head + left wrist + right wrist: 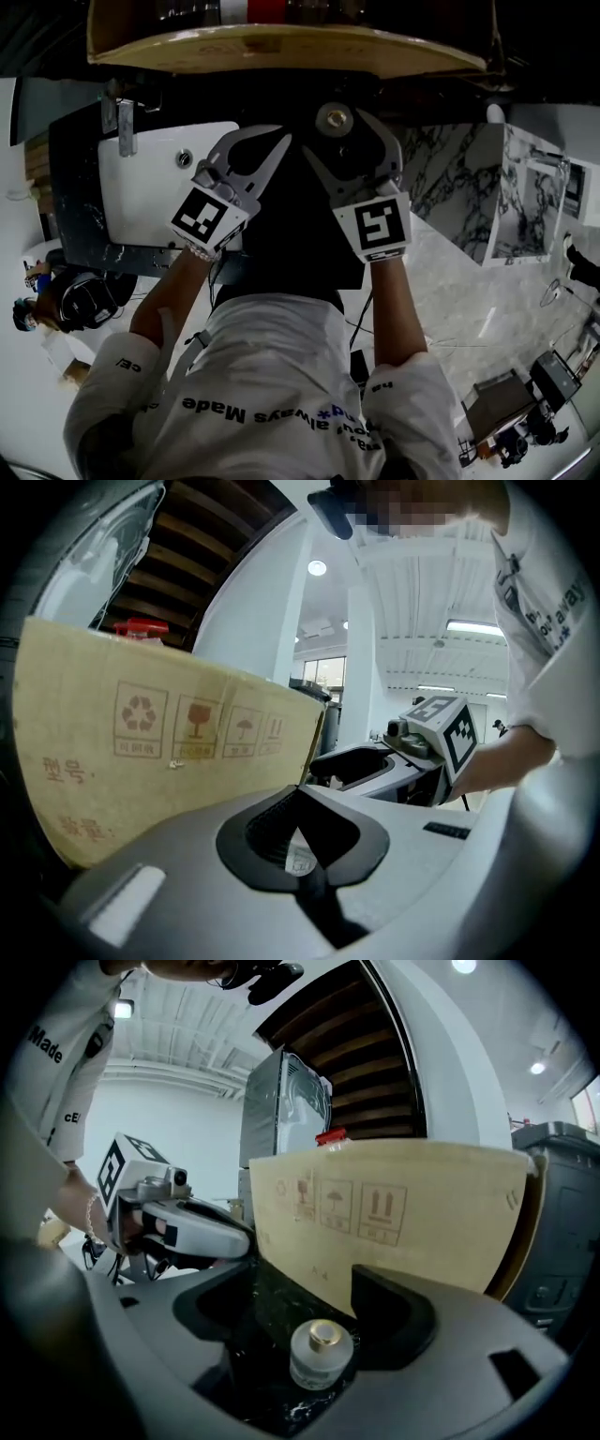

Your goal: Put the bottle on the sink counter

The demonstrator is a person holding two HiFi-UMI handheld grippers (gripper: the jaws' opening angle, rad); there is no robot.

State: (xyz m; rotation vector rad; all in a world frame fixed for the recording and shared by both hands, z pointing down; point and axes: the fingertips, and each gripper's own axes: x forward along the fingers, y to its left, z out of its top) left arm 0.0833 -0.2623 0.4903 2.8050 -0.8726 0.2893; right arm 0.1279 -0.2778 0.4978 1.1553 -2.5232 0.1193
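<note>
The small round glass bottle (321, 1354), topped with a gold cap, stands upright on the dark marbled sink counter (246, 1321). It sits between the two jaws of the right gripper (309, 1297). Those jaws are spread wide and released, one on each side of the bottle, and neither seems to press on it. A cardboard box (403, 1213), printed with handling symbols, rises just behind the bottle. A red-capped item peeks above its top edge. In the head view the bottle lies to the right of the white sink basin (150, 187), which is set into the same dark counter, with a metal faucet (123, 127) at its far rim. The left gripper (300, 797) is held beside the right one, near the basin's right edge. Its jaws are clenched tip to tip and grasp nothing, and only a small pale patch shows through the gap behind the tips. The person wears a white printed shirt (272, 375), and both forearms reach forward to the grippers.
</note>
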